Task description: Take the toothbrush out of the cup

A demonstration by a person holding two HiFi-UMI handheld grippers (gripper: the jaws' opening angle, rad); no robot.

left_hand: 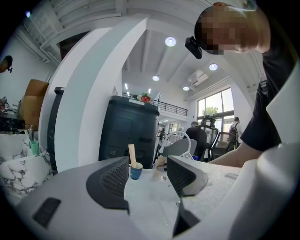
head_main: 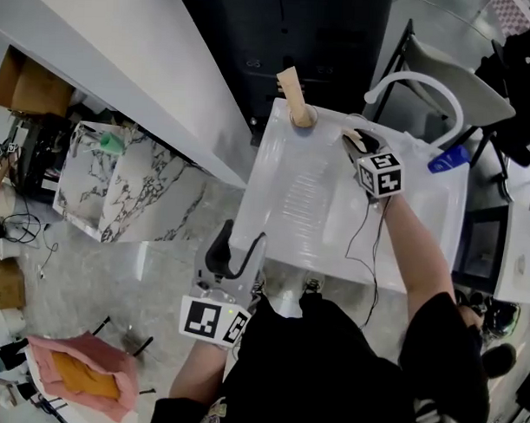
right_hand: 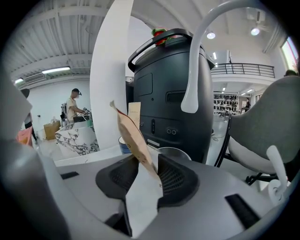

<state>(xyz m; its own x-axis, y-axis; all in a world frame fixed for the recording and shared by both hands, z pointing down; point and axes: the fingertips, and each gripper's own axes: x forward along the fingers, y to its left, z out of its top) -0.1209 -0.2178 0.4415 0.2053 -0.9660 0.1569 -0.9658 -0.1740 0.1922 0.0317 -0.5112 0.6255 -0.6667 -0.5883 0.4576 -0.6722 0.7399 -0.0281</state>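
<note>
A small blue cup (head_main: 303,117) stands at the far edge of the white table (head_main: 308,208), with a tan paper-wrapped toothbrush (head_main: 292,87) upright in it. My right gripper (head_main: 356,138) is just right of that cup. In the right gripper view a second tan-wrapped toothbrush (right_hand: 131,133) leans slantwise across the gap, and my right gripper (right_hand: 146,171) is shut on it. Behind it are the blue cup (right_hand: 123,144) and a metal rim (right_hand: 171,151). My left gripper (head_main: 238,249) hangs open at the table's near left edge, and in its own view the left gripper (left_hand: 147,176) has nothing between its jaws.
A black cabinet (head_main: 297,34) stands behind the table and a white chair (head_main: 426,82) at the back right. A blue item (head_main: 447,159) lies near the table's right edge. A marbled counter (head_main: 118,184) is on the left and a pink seat (head_main: 86,373) on the floor.
</note>
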